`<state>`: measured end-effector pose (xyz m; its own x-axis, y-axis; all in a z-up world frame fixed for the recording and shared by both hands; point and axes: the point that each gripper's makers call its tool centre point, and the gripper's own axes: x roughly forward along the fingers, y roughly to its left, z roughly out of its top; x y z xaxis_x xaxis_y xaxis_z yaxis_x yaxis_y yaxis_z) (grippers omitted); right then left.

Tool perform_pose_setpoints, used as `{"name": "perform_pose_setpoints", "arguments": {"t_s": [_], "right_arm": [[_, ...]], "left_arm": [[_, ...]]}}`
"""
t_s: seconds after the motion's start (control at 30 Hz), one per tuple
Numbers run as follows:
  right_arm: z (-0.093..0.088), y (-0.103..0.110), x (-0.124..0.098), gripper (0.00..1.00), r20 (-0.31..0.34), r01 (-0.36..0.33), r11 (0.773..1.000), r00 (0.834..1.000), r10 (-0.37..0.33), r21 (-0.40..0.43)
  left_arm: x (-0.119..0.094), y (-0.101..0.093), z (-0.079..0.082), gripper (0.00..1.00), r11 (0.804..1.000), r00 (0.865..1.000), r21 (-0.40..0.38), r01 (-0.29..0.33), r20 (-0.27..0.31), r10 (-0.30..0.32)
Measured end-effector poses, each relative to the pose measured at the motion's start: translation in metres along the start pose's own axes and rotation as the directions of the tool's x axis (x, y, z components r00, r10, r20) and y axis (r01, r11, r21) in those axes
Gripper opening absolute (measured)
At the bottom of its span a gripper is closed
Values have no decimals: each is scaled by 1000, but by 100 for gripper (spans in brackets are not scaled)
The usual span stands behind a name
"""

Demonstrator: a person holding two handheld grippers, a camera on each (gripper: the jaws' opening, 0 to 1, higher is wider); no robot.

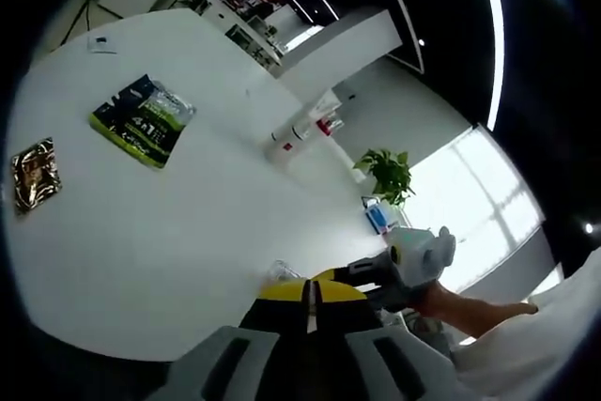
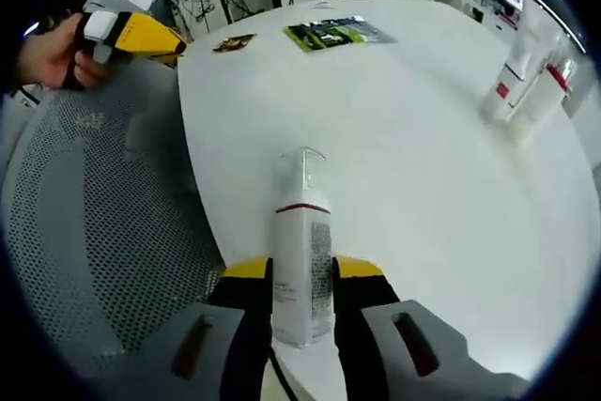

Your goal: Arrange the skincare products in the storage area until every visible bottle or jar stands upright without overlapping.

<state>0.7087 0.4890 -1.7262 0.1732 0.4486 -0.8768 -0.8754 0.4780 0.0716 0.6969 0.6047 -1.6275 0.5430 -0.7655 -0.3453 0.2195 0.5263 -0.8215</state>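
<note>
Your right gripper's (image 2: 302,302) fingers (image 2: 246,312) are closed on a white pump bottle (image 2: 301,265), pressing its sides from left and right; in the right gripper view the bottle points away from you with its pump head over the white counter (image 2: 404,138), close to the counter's near edge. Your left gripper (image 1: 310,296) has its yellow-tipped fingers (image 1: 282,293) drawn together with only a thin seam between them and nothing held; in the right gripper view you see it gripped in your hand (image 2: 52,52) at the upper left, off the counter's edge above a grey mesh chair (image 2: 103,223). On the far side of the counter stand two more white products with red bands (image 2: 526,82), upright and just beside each other; the left gripper view shows them as a small cluster (image 1: 305,133) well apart from you. Also on the counter lie a green and black packet (image 1: 143,119) and a small brown foil sachet (image 1: 36,174), near each other and flat. A potted plant (image 1: 387,174) stands beyond the counter by the bright window
</note>
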Motion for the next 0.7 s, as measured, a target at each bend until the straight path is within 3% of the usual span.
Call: {"name": "perform_pose_setpoints", "arguments": {"t_s": [0.1, 0.2, 0.33, 0.5, 0.57, 0.7], "right_arm": [[7, 1, -3, 22, 38, -2, 999, 999, 0, 34], [27, 3, -11, 22, 121, -8, 997, 993, -1, 78], [64, 7, -25, 21, 267, -69, 981, 964, 19, 180], [103, 20, -43, 21, 453, -244, 919, 888, 83, 311], [118, 31, -53, 21, 526, -338, 885, 841, 132, 319], [132, 49, -61, 21, 579, -436, 835, 795, 183, 335]], "left_arm": [[0, -2, 1, 3, 1000, 1000, -1, 10, 6, -10], [0, -4, 2, 6, 1000, 1000, 3, 20, 13, -20], [-1, -11, 7, 12, 999, 998, -4, 55, 35, -54], [-3, -21, 14, 19, 993, 991, -21, 112, 72, -110], [-4, -25, 18, 23, 989, 986, -36, 141, 95, -137], [-9, -39, 32, 31, 971, 960, -57, 233, 170, -220]]}}
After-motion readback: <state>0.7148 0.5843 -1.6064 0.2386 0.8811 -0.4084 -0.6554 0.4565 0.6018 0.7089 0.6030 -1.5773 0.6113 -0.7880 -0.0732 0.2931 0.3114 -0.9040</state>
